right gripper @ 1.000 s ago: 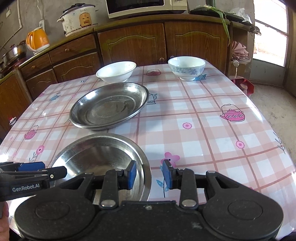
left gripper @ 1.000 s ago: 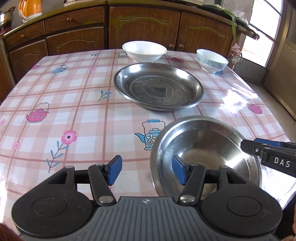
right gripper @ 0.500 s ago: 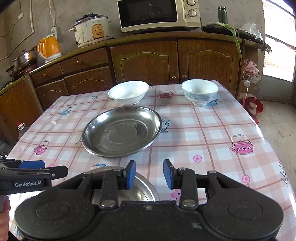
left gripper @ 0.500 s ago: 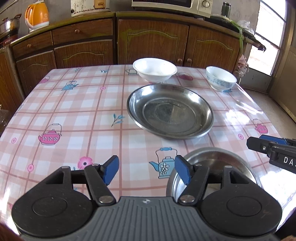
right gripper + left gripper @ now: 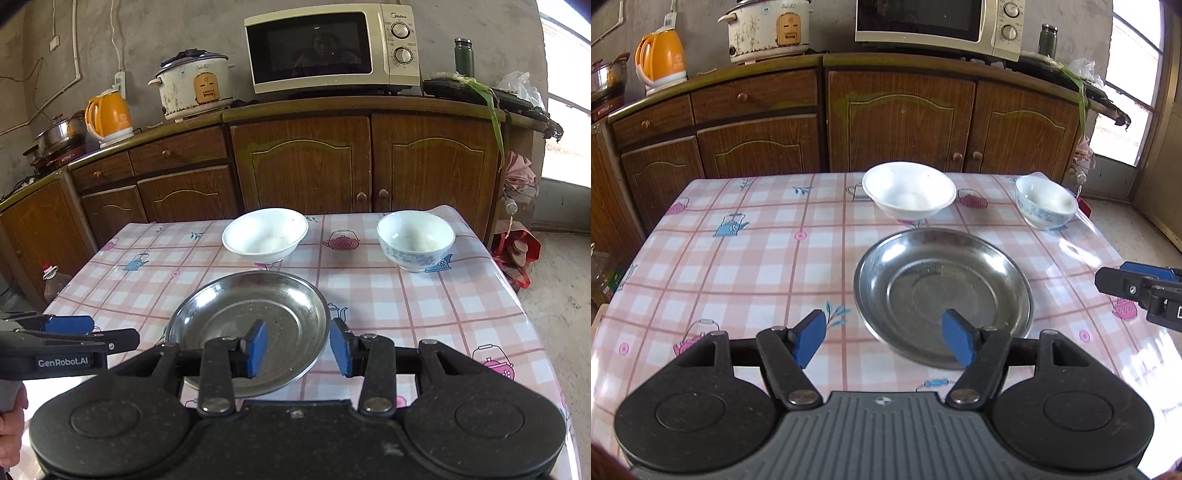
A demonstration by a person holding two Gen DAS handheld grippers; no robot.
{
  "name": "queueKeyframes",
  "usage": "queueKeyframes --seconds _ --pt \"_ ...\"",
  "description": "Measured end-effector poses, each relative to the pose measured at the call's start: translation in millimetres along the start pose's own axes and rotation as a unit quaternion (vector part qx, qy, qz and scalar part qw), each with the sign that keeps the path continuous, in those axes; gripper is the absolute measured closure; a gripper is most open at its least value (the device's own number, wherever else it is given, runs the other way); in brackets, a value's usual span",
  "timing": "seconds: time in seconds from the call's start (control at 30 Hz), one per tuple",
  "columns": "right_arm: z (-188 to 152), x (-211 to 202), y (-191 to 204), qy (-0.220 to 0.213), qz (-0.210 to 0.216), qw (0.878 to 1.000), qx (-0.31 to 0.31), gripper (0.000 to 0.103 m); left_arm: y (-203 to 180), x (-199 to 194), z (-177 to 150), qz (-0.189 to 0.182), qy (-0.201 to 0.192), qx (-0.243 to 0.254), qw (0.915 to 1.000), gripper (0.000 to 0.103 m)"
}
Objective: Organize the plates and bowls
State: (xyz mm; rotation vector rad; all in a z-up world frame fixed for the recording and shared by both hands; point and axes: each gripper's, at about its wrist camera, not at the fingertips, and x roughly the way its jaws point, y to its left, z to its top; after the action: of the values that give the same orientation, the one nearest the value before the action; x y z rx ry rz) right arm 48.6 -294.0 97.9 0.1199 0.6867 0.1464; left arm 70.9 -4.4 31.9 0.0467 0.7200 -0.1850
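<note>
Both grippers higher, near plate gone.

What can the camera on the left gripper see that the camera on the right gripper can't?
Only the left wrist view shows the left gripper head-on, with the right gripper poking in from the side.

Only the right wrist view shows the right gripper head-on, the wall socket, the bottle beside the table and a hand.

Both show the steel plate, white bowl, blue-patterned bowl, microwave, rice cooker and orange kettle. Both jaws are opening, empty.
</note>
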Motion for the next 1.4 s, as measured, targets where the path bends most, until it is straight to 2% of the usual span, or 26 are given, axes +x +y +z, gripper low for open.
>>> queueKeyframes --seconds 0.37,0.6,0.8,0.93,1.13,1.4 --pt "42 45 -16 0.007 0.019 1.000 -0.003 0.053 10 41 43 0.003 0.001 -0.002 1.0000 0.028" --pt "78 97 -22 0.010 0.014 1.000 -0.008 0.053 21 82 80 0.013 0.004 -0.006 0.9999 0.026" --pt "99 155 -28 0.035 0.014 0.999 0.010 0.053 27 129 104 0.015 0.020 -0.004 0.9997 0.025" --pt "106 196 -29 0.059 0.027 0.997 0.029 0.053 30 160 119 0.014 0.032 -0.005 0.9994 0.024" --pt "108 253 -33 0.097 0.022 0.993 0.061 0.053 36 197 133 0.004 0.046 -0.015 0.9988 0.024" --pt "105 298 -37 0.119 0.018 0.989 0.086 0.052 37 237 142 0.005 0.056 -0.017 0.9983 0.025"
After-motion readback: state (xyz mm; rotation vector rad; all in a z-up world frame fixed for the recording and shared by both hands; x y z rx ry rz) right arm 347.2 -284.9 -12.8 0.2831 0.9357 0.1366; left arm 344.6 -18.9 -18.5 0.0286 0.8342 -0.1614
